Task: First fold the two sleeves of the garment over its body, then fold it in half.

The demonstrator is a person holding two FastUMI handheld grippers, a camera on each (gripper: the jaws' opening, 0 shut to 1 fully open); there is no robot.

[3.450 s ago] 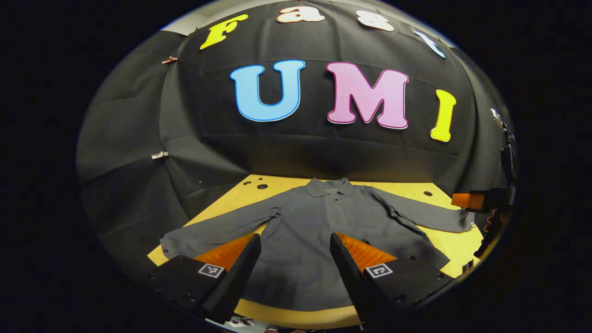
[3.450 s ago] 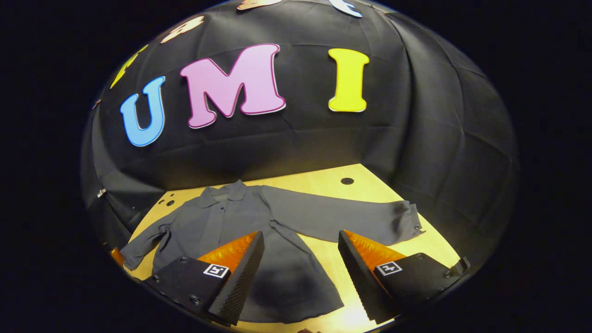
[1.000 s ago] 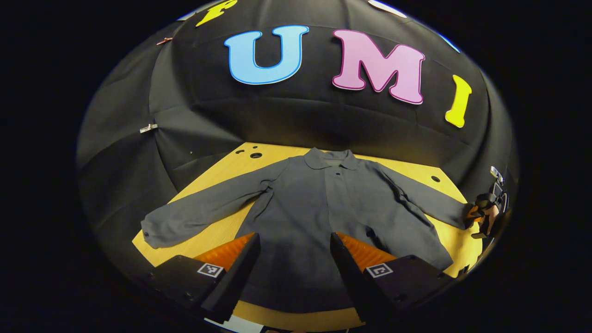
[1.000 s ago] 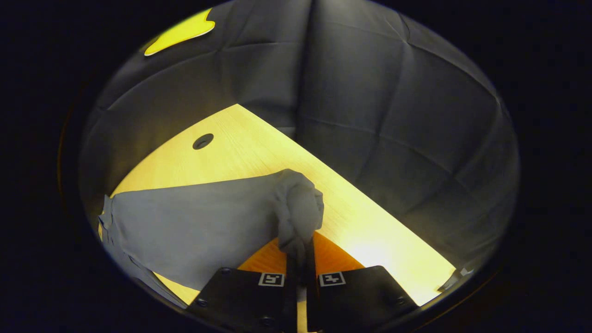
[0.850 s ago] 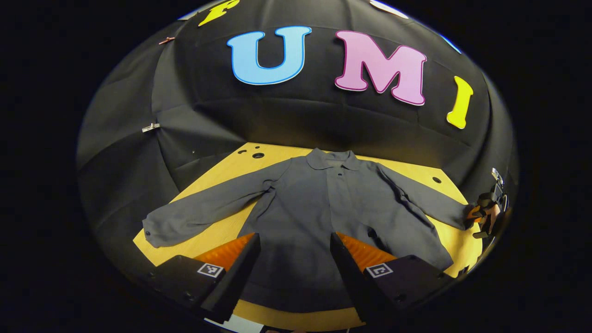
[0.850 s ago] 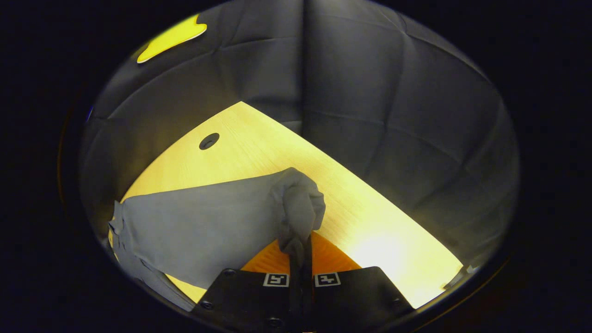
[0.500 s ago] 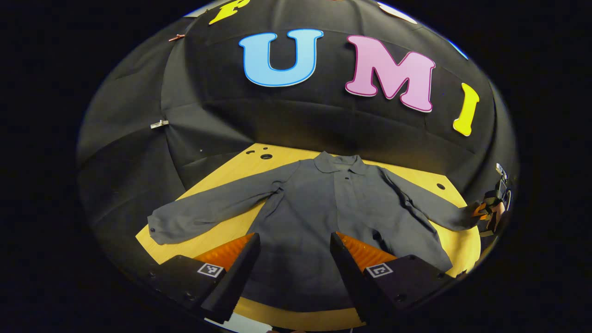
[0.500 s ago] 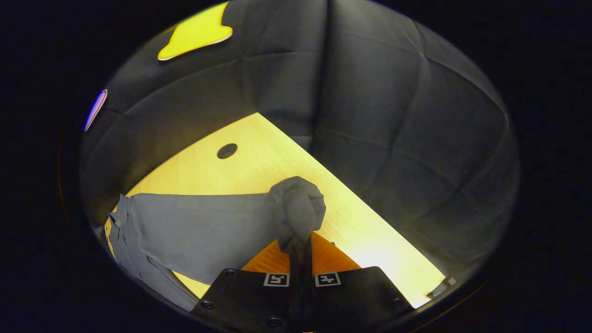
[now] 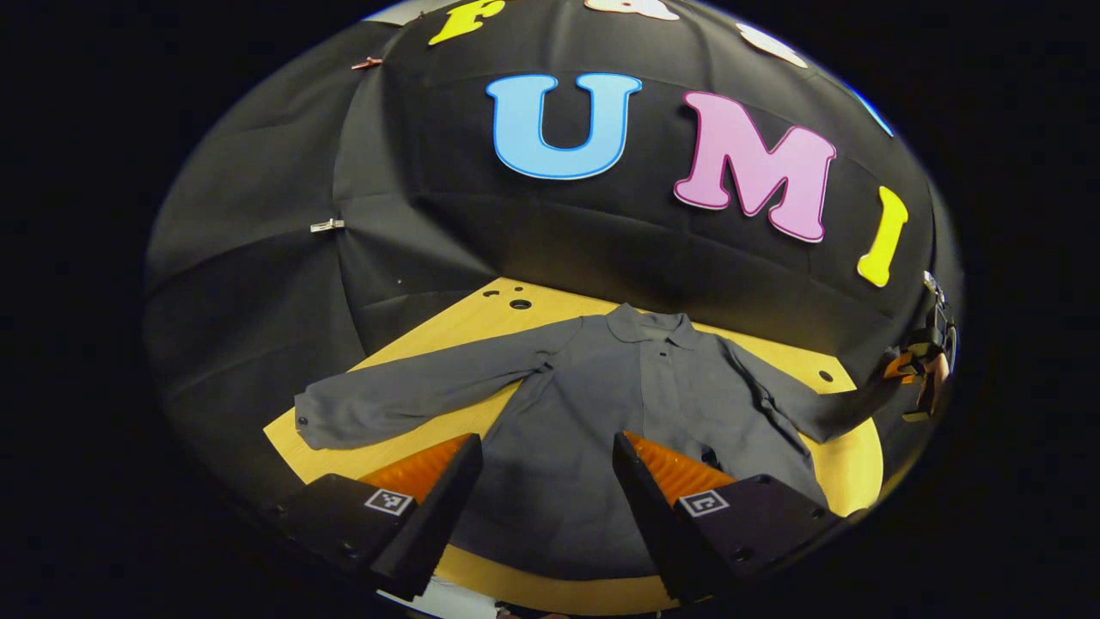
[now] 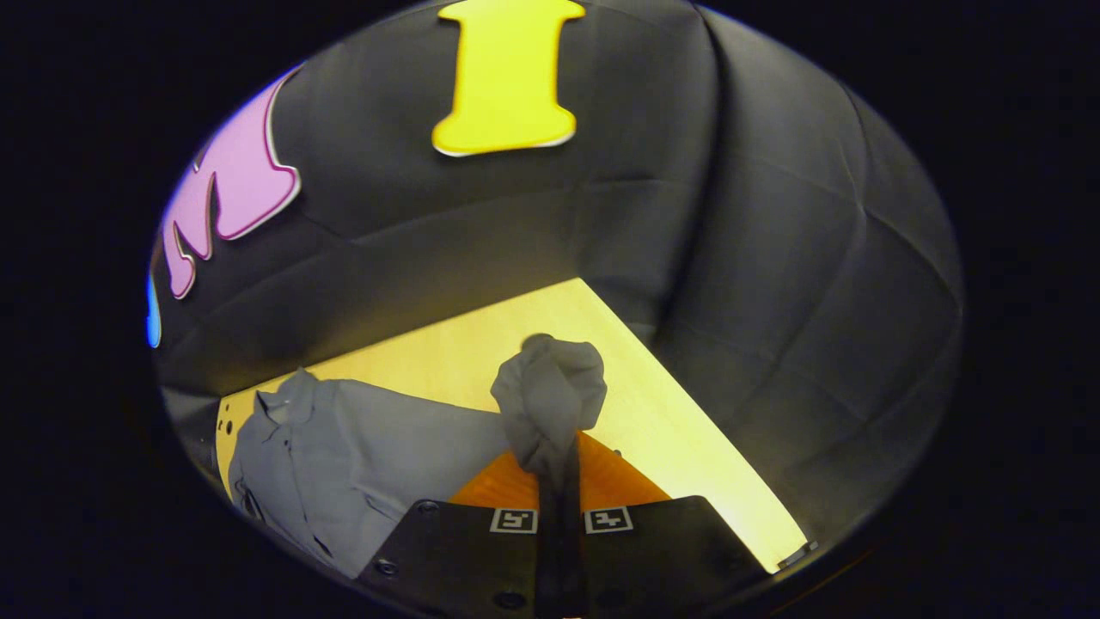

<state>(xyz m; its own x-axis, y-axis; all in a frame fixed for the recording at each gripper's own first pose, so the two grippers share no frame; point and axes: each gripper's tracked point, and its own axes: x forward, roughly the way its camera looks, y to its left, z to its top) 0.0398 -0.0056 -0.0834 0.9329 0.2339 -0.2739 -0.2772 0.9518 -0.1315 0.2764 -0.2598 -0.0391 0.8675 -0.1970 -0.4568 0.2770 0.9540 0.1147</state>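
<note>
One grey garment (image 9: 619, 413) lying flat on the yellow table (image 9: 430, 340) in the left gripper view, collar toward the wall, left sleeve (image 9: 404, 395) stretched out sideways; left gripper (image 9: 547, 486) hanging above the hem, fingers spread wide, touching nothing. In the right gripper view, right gripper (image 10: 557, 481) pinching the bunched cuff (image 10: 550, 395) of the right sleeve, fingers pressed together on the cloth, lifting it off the table (image 10: 687, 447).
</note>
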